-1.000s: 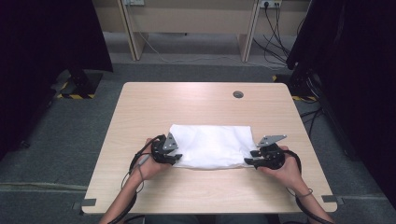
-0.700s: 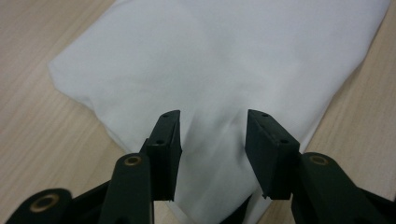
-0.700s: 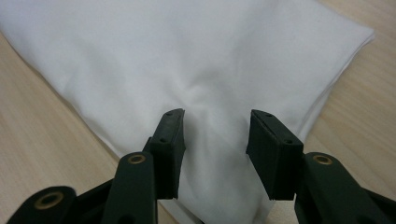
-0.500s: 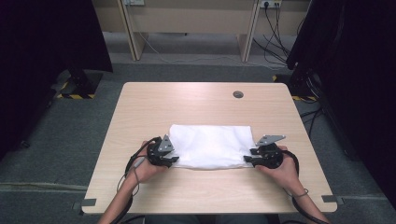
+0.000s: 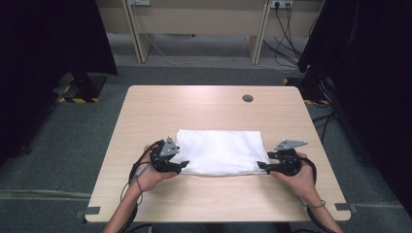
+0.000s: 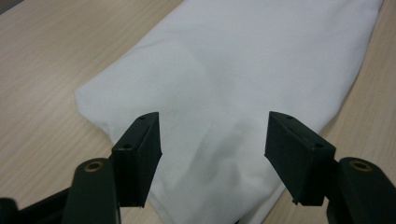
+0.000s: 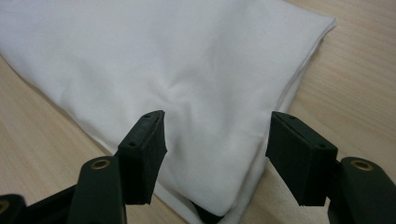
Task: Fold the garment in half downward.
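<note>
A folded white cloth (image 5: 221, 150) lies flat on the near half of the light wooden table (image 5: 204, 107). My left gripper (image 5: 183, 166) sits at the cloth's near left corner and my right gripper (image 5: 260, 166) at its near right corner. In the left gripper view the black jaws of the left gripper (image 6: 212, 135) stand wide apart over the cloth (image 6: 233, 70), and their pads do not press on it. The right gripper (image 7: 215, 135) shows the same over its corner of the cloth (image 7: 177, 60). Both pairs of jaws have just been opening, with cloth lying between them.
A round cable hole (image 5: 248, 98) sits near the table's far edge. Bare tabletop surrounds the cloth. Dark curtains hang at both sides, with desk legs and cables on the floor beyond the table.
Both hands stay at the cloth's near corners, and the cloth lies as before. The high view shows no other shift.
</note>
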`<state>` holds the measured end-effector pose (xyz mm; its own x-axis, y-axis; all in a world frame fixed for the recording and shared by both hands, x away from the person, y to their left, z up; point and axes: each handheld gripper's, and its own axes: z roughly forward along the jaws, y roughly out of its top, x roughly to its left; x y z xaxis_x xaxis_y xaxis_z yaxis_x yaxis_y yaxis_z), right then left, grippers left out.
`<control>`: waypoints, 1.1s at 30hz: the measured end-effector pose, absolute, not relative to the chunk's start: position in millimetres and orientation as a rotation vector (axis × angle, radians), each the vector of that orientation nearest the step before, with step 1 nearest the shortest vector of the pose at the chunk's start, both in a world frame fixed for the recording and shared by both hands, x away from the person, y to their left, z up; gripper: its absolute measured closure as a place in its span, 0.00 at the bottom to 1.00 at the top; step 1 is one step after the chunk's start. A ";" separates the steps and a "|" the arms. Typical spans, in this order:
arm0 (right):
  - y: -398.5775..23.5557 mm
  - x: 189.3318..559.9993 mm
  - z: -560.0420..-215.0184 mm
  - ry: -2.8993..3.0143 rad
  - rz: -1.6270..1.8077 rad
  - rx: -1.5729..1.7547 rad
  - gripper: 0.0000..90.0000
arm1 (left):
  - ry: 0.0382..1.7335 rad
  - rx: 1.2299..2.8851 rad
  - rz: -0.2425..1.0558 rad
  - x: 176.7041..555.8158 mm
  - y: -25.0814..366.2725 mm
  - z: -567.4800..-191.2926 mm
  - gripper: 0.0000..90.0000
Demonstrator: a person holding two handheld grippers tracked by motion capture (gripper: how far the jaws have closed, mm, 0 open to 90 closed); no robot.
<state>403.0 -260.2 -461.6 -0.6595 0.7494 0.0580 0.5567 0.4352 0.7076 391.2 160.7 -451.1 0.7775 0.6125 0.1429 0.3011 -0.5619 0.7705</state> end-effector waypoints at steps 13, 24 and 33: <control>-271.6 402.4 -456.5 2.384 1.081 1.174 0.38 | 0.792 2.059 0.510 392.0 175.8 -440.4 0.24; -280.2 401.3 -452.1 2.351 1.116 1.193 0.37 | 0.805 2.040 0.528 387.9 183.0 -435.9 0.24; -280.6 399.4 -450.7 2.347 1.120 1.185 0.37 | 0.806 2.041 0.532 385.6 184.6 -435.8 0.24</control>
<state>399.4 -280.6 -450.7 -0.6228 0.7774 0.0887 0.5579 0.3617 0.7469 385.6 184.6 -435.8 0.7009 0.7097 0.0719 0.3454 -0.4258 0.8363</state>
